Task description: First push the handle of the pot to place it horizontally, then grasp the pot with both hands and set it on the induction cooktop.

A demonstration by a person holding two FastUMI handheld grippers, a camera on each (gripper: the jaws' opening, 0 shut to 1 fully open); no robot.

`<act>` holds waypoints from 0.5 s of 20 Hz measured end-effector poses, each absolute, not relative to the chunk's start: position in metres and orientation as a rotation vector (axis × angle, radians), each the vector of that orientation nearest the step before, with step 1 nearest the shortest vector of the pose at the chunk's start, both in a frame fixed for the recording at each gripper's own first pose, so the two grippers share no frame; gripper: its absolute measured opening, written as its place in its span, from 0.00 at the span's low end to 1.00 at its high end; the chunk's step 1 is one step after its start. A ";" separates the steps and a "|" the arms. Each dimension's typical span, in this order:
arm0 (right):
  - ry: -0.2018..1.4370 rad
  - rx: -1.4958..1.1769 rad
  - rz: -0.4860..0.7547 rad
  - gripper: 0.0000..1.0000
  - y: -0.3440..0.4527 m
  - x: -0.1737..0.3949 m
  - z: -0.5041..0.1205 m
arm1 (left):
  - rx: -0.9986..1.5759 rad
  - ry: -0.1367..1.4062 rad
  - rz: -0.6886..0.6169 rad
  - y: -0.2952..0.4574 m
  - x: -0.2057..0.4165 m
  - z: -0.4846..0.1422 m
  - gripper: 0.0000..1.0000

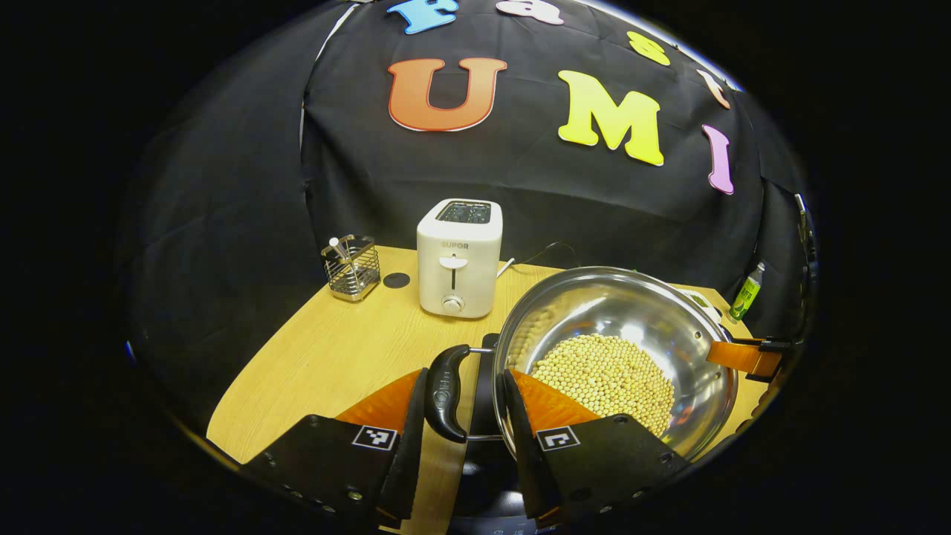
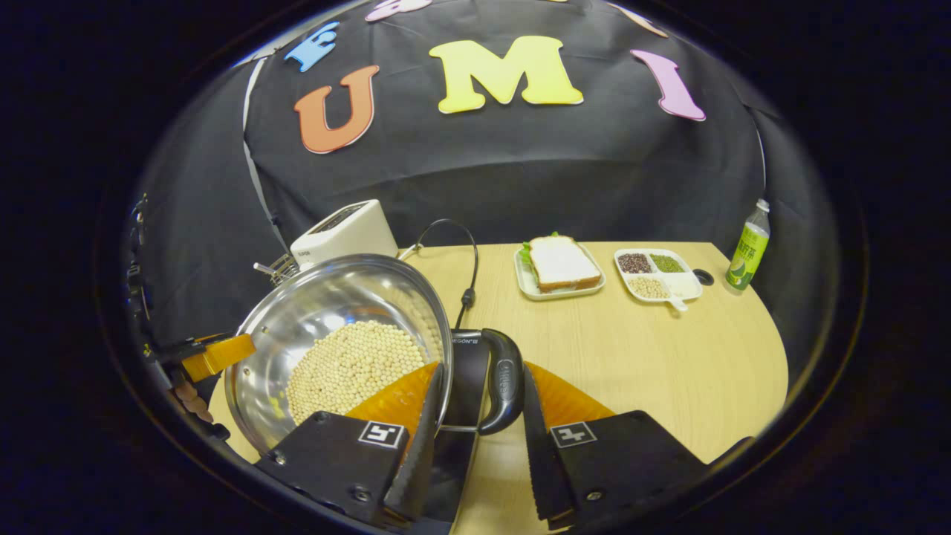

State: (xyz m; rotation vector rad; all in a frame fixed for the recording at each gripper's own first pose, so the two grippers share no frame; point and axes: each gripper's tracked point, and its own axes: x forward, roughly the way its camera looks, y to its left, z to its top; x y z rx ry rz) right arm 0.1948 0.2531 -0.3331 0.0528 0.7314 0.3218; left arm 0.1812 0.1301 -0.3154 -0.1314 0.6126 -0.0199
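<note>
While both side handles sit between fingers, you have the pot (image 1: 617, 349) carried over the black induction cooktop (image 2: 464, 371), whose dark surface shows beneath its edge in both views. Whether the base is already resting on it cannot be told.

Left hand-held gripper (image 1: 464, 405): the black loop handle (image 1: 446, 394) stands between the two fingers. The left finger looks to touch it; the right finger lies against the pot's rim. A gap shows beside the handle, so whether both fingers really press cannot be told.

Right hand-held gripper (image 2: 479, 405): same arrangement on the opposite handle (image 2: 505, 383), with one finger by the rim and the other along the handle's outer side. Clamping again cannot be told.

Handling judgement: the pot is stainless steel, rigid, polished, likely slippery on the wall. A deep layer of pale beans (image 1: 605, 375) adds weight and will roll toward the low side if you tilt. In both views the rim appears tilted, though the fisheye exaggerates this. Keep your hold on the moulded handles, not the rim; move both ends level and together.

Elsewhere on the tabletop (image 2: 669, 357): white toaster (image 1: 458, 256), wire rack (image 1: 351, 267), sandwich on a tray (image 2: 561, 266), divided dish (image 2: 657, 273), green bottle (image 2: 747, 249), all well apart from the pot.
</note>
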 end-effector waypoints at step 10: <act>0.715 0.142 0.300 0.60 0.255 0.198 -0.347 | -0.147 0.632 -0.038 0.127 0.193 -0.333 0.53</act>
